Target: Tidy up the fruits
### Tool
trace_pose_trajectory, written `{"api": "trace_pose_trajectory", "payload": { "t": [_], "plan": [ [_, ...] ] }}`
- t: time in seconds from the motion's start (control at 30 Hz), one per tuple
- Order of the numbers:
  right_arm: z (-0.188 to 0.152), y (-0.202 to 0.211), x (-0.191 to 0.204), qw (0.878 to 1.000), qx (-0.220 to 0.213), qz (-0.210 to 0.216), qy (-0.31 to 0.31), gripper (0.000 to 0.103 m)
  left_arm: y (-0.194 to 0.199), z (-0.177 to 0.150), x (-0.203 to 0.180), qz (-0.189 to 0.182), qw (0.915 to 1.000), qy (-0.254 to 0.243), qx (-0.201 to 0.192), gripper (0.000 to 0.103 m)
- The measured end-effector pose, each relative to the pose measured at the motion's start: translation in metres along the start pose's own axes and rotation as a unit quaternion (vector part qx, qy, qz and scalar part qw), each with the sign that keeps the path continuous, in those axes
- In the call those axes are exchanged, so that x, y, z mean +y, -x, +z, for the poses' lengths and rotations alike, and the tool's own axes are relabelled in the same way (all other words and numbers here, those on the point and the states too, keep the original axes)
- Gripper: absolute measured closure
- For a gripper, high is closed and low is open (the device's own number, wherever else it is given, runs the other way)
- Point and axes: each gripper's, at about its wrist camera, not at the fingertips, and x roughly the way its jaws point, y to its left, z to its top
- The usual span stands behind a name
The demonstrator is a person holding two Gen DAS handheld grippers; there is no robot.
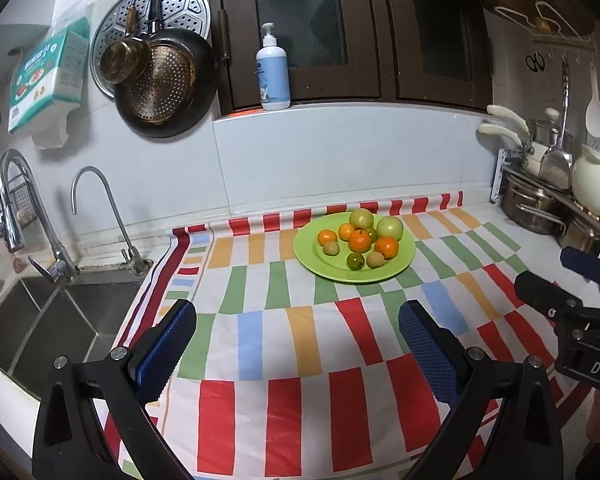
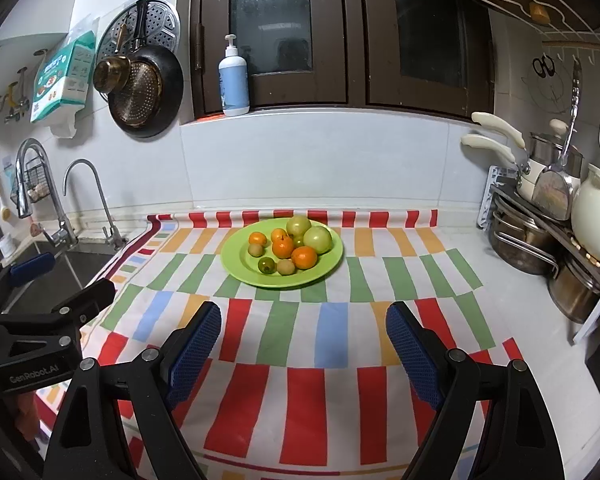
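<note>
A green plate [image 1: 400,266] sits at the back of a striped cloth, also in the right wrist view [image 2: 236,264]. On it lie several oranges [image 1: 360,240] [image 2: 304,258], two pale green apples [image 1: 390,227] [image 2: 318,239], small brown kiwis [image 1: 332,247] [image 2: 286,267] and a small dark green fruit [image 1: 355,261] [image 2: 266,265]. My left gripper [image 1: 298,344] is open and empty, well in front of the plate. My right gripper [image 2: 304,344] is open and empty too, in front of the plate. Each gripper shows at the edge of the other's view.
A steel sink [image 1: 40,320] with two taps [image 1: 112,216] lies left of the cloth. Pots and a white jug [image 2: 596,220] stand on a rack at the right. A soap bottle [image 1: 274,72] stands on the window sill. Pans hang on the wall.
</note>
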Motion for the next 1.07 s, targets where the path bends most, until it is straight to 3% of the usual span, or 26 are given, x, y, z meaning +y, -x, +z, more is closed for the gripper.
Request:
{"api": "trace_pose_trajectory", "payload": {
  "t": [1.07],
  "plan": [
    [-0.001,-0.009,-0.006,1.0,0.011,-0.006,-0.001,0.018,-0.012,0.001,0.0,-0.013,0.9999,0.001,0.01,0.0]
  ]
}}
